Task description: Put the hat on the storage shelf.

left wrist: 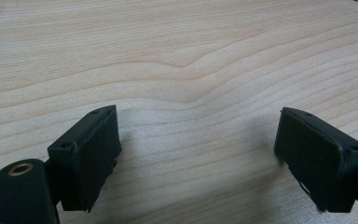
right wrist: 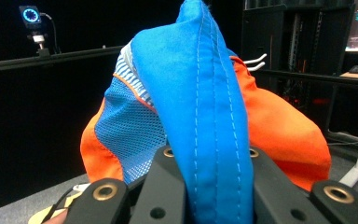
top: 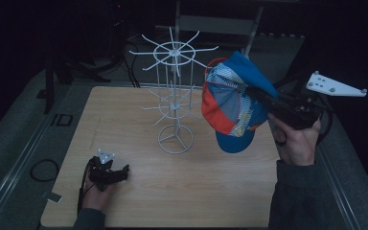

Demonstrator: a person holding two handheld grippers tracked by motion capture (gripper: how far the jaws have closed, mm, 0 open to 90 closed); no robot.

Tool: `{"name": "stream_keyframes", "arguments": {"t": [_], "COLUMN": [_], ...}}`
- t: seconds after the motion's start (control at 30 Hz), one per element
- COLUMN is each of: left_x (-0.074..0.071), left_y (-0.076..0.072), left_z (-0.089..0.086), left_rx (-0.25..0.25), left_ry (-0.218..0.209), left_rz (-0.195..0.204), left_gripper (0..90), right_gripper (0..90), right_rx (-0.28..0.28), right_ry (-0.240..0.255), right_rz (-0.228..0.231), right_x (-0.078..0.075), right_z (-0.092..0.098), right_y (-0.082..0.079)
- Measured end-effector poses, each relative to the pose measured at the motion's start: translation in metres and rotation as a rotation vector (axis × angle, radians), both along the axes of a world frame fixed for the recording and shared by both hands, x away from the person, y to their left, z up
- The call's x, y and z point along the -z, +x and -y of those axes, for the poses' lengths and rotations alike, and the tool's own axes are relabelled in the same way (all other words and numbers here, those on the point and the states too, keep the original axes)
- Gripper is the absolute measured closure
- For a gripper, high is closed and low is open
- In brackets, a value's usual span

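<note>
Your right hand-held gripper (top: 261,96) has its jaws clamped tight on the folded blue brim of the blue, orange and striped mesh-backed baseball cap (top: 232,108), and the right gripper view confirms it: the blue stitched fabric (right wrist: 205,116) is pinched between the two black jaws. The cap hangs in the air at about 3 o'clock from the white wire two-tier display rack (top: 174,96), near the tips of the upper tier's prongs but not yet hooked on any of them. The rack stands upright toward 12 o'clock on the light wooden table (top: 196,191).

Your left hand-held gripper (top: 124,170) rests low at about 7 o'clock on the table, jaws wide apart with nothing between them; only bare wood grain (left wrist: 191,70) shows past its pads.

You look to be in the carrying step, bringing the cap to the rack. Next, I'd judge, you need to line up the cap's crown or back opening with one free prong, ease it over the tip, and let go only once the prong takes the weight. The light rack may tip or spin if nudged, so your left gripper could steady its base ring.
</note>
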State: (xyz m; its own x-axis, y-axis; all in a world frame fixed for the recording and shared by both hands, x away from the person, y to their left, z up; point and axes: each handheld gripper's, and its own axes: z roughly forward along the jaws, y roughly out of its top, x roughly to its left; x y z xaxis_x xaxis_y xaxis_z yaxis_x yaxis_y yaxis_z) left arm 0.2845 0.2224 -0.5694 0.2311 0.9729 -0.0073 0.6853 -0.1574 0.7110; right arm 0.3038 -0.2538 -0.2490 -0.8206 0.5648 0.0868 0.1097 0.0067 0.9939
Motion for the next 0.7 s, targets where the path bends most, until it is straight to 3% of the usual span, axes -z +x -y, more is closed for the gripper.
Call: {"name": "stream_keyframes", "arguments": {"t": [0.33, 0.6, 0.7], "left_x": [0.000, 0.000, 0.000], "left_y": [0.000, 0.000, 0.000], "left_z": [0.000, 0.000, 0.000], "left_rx": [0.001, 0.002, 0.003], "left_ry": [0.000, 0.000, 0.002], "left_rz": [0.000, -0.001, -0.002], "left_gripper": [14.6, 14.6, 14.6], "right_gripper": [87.7, 87.3, 82.7], "right_rx": [-0.013, 0.008, 0.025], "right_ry": [-0.014, -0.091, -0.113], "right_rz": [-0.032, -0.115, -0.156], "right_x": [0.007, 0.035, 0.046], "right_z": [-0.018, -0.036, -0.038], "right_y": [0.017, 0.032, 0.038]}}
